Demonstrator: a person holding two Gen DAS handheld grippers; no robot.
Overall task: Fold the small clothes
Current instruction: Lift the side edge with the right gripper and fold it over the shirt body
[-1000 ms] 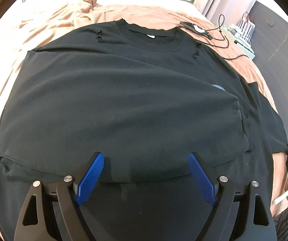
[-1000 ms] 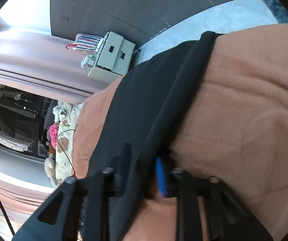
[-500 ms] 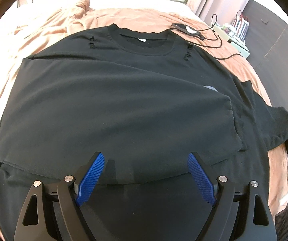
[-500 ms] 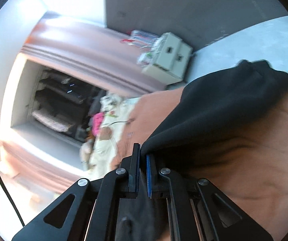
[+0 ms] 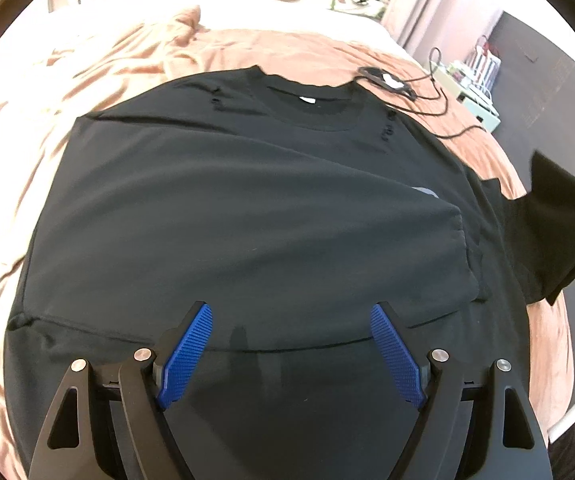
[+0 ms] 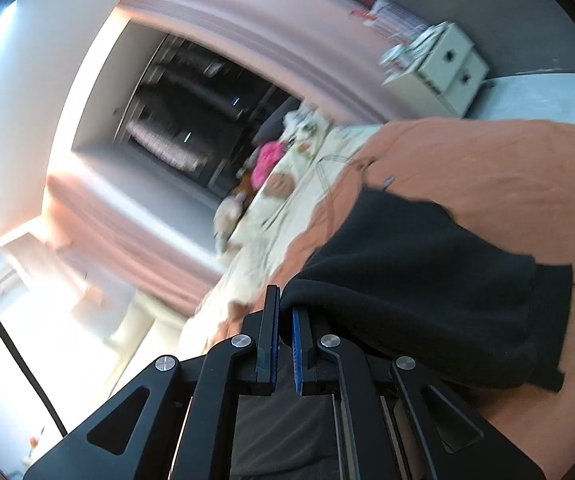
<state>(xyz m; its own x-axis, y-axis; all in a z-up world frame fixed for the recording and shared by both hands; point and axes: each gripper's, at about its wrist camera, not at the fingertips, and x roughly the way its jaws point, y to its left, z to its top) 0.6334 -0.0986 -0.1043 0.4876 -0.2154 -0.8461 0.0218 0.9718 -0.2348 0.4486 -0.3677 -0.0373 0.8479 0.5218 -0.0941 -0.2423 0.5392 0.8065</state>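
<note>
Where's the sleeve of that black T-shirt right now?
The sleeve is lifted off the pink blanket at the right edge of the left wrist view; the right gripper has it pinched in shut jaws.

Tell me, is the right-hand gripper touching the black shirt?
Touching. The right wrist view shows the right gripper shut on a fold of the black shirt, its fabric pinched between the pads.

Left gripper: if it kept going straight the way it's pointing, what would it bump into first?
Most likely the black T-shirt spread on the bed: the left gripper, fingers open, points down at its folded-over layer, with nothing between.
</note>
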